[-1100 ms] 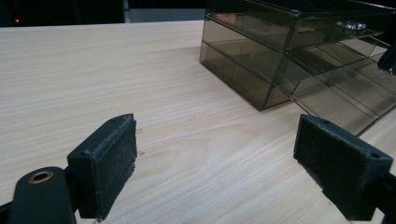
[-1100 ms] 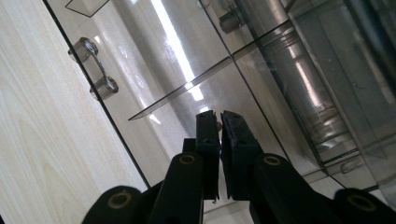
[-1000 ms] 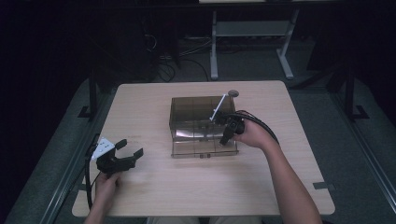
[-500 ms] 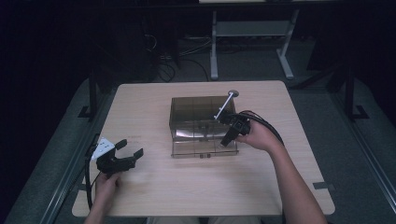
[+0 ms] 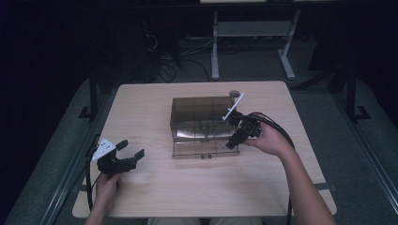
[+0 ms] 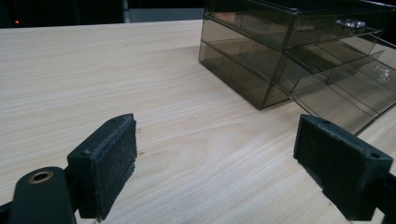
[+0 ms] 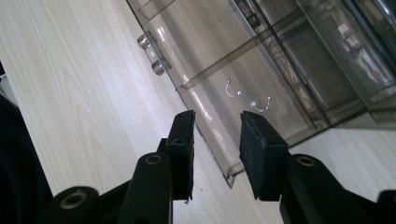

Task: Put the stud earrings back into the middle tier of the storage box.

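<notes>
Partly hidden: right claw [image 7: 215, 140] tips over open drawer [image 7: 243, 93] corner.

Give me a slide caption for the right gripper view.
Right gripper, jaws apart, above the pulled-out drawer of a smoky clear organizer, two small earrings inside.

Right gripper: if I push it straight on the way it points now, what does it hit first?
Probably the front corner of the pulled-out drawer, straight ahead of the open right gripper; depth is unclear.
</notes>
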A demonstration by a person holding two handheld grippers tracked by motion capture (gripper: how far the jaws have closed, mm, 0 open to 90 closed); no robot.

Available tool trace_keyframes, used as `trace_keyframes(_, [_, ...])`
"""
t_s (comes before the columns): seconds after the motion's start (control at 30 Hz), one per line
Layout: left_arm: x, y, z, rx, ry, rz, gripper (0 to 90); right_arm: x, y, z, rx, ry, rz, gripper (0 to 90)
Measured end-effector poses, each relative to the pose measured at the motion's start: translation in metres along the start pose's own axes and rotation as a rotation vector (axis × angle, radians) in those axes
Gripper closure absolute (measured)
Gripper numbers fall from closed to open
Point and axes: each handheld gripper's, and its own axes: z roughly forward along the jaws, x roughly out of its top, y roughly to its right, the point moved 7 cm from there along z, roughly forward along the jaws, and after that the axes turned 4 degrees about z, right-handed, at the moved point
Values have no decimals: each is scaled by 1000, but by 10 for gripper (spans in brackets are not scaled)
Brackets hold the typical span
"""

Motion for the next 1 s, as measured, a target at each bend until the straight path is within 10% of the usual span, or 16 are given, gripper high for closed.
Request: trace_keyframes(1.0, [-1,1,1,1,-8,10,128,-72,-9,-12,6,51,56,540])
